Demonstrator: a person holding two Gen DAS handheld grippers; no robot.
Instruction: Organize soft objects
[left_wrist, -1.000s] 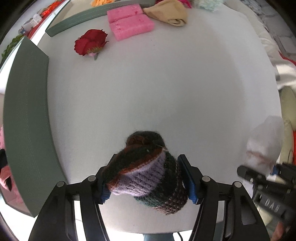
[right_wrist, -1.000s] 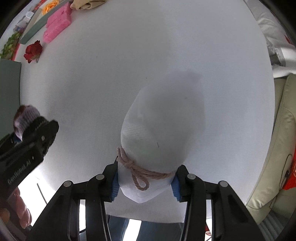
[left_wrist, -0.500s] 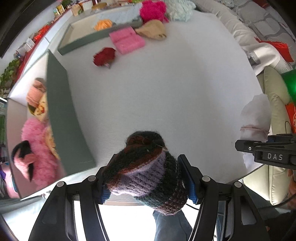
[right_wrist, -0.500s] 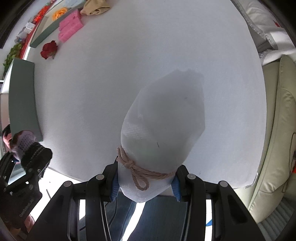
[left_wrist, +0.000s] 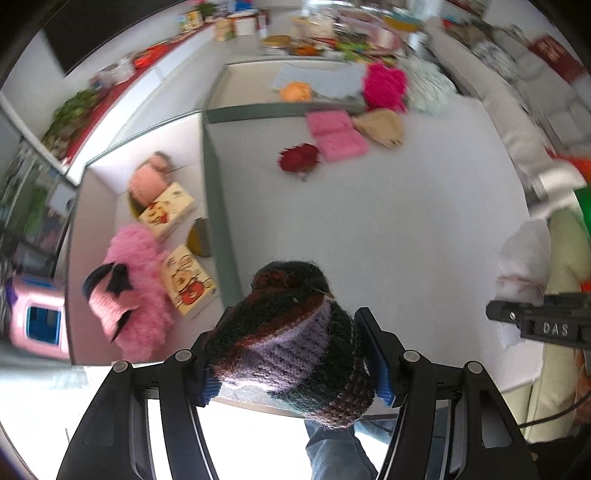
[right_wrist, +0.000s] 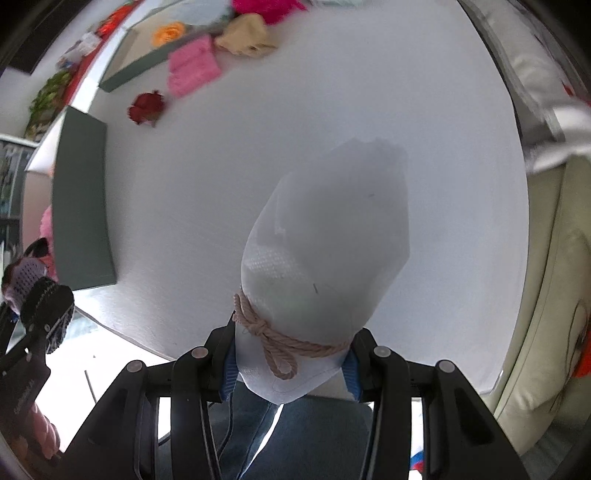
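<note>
Both loads have risen off the bench (left_wrist: 406, 229): left hand-held gripper (left_wrist: 291, 363) clamps knitted hat (left_wrist: 295, 332), right hand-held gripper (right_wrist: 290, 363) pinches white pouch (right_wrist: 325, 240); carry hat level over the left bin (left_wrist: 94, 266)

"DAS" in pale letters on the black body of the right gripper (left_wrist: 546, 326), seen from the left wrist. Lettering on left gripper (right_wrist: 22, 398) body too blurred to read.

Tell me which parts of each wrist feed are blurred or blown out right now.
Left wrist: the knitted hat in the left gripper is sharp, the far clutter motion-smeared, the bottom edge overexposed. Right wrist: the white drawstring pouch is crisp; the pink sponges smear.
</note>
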